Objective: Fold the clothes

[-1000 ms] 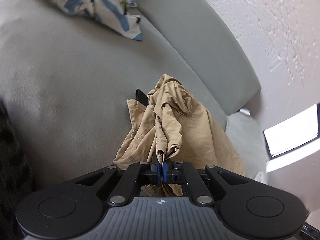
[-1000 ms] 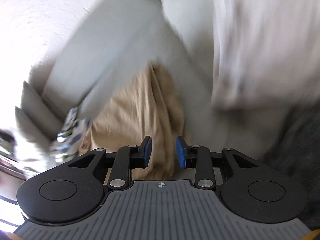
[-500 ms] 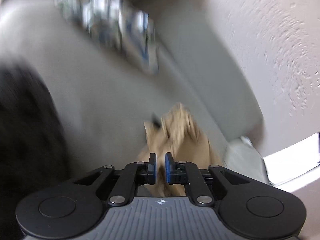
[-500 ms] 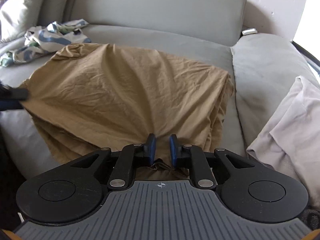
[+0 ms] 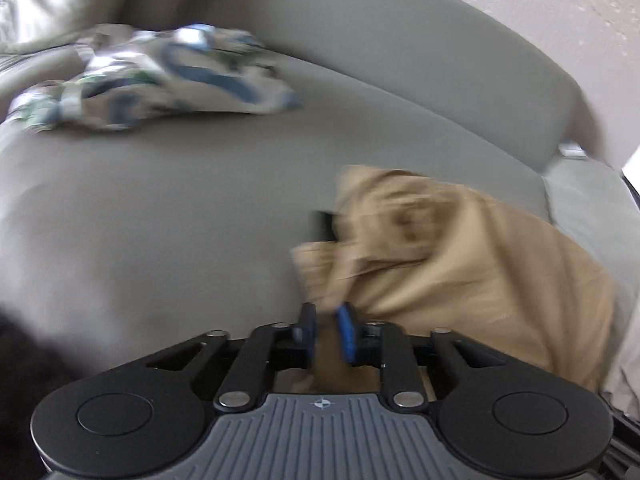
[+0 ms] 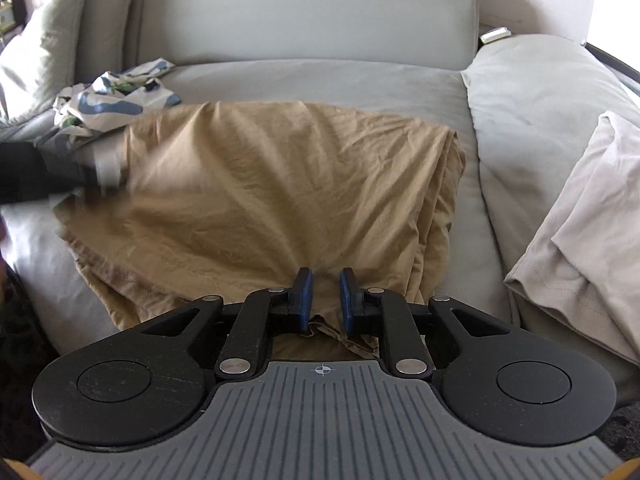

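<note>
A tan garment [image 6: 280,184] lies spread on the grey sofa seat [image 6: 320,76], folded over on its right side. My right gripper [image 6: 324,280] is open, its blue pads [image 6: 306,294] just over the garment's near edge, holding nothing. My left gripper [image 5: 328,320] is open at the garment's left edge [image 5: 440,260]; cloth sits between its fingers. The left gripper also shows in the right wrist view [image 6: 60,172], blurred at the far left.
A white and blue patterned garment [image 6: 112,100] lies crumpled at the back left of the seat. A pale grey folded garment [image 6: 580,220] rests at the right. The sofa backrest [image 6: 304,12] rises behind and a cushion [image 6: 532,92] sits at the right.
My left gripper let go of the bunched tan garment and opened. The garment now lies spread on the seat. My right gripper has opened a little wider at the near edge.
</note>
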`<state>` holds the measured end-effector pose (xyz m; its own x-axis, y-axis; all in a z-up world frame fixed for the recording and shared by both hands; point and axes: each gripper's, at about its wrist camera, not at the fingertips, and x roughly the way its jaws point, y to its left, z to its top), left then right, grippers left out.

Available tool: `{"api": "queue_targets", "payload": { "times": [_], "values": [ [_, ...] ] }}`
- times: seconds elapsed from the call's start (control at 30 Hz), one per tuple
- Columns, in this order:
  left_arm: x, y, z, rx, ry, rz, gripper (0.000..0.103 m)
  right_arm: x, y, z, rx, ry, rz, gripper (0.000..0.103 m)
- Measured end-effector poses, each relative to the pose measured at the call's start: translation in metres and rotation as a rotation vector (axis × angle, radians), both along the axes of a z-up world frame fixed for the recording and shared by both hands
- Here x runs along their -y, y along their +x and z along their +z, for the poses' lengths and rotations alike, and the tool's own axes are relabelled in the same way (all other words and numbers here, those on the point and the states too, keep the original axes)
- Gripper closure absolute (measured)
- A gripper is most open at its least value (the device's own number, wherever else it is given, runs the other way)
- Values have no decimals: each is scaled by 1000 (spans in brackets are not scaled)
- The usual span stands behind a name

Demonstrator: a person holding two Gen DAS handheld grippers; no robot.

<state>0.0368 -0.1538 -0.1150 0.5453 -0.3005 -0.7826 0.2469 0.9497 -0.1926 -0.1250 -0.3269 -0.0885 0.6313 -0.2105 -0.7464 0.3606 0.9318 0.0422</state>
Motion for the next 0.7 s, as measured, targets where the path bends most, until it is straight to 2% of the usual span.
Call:
{"api": "queue_targets", "payload": {
  "times": [0.07, 0.1, 0.13, 0.2, 0.3, 0.37, 0.43, 0.47, 0.5, 0.57, 0.6, 0.7],
  "values": [
    [-18, -7, 14, 15, -46, 45, 99, 0, 3, -1, 3, 5, -3, 83],
    [-24, -12, 23, 53, -68, 55, 99, 1, 4, -1, 2, 9, -5, 83],
    [-24, -16, 34, 126, -74, 44, 99, 1, 4, -1, 0, 14, -8, 83],
    [-14, -28, 51, 277, -81, -22, 98, 2, 6, -2, -3, 18, -11, 83],
    [20, -39, 58, 363, -82, -208, 91, 1, 5, -1, -4, 19, -10, 83],
    [45, -44, 39, 359, -6, -323, 82, 2, 4, -2, 1, 23, -11, 83],
    [62, -38, 7, 271, 96, -377, 84, 2, 2, 0, 7, 29, -9, 83],
    [61, -36, -6, 244, 91, -376, 84, 3, 1, 2, 9, 34, -7, 83],
    [58, -36, -10, 261, 76, -379, 84, 4, 0, 5, 12, 40, -5, 83],
    [57, -38, -6, 270, 82, -395, 84, 5, -2, 10, 17, 51, 0, 83],
    [55, -37, -5, 262, 73, -391, 84, 12, -6, 18, 36, 101, -16, 80],
    [51, -36, -9, 265, 51, -379, 84, 50, -25, 47, 191, 310, -129, 78]
  ]
}}
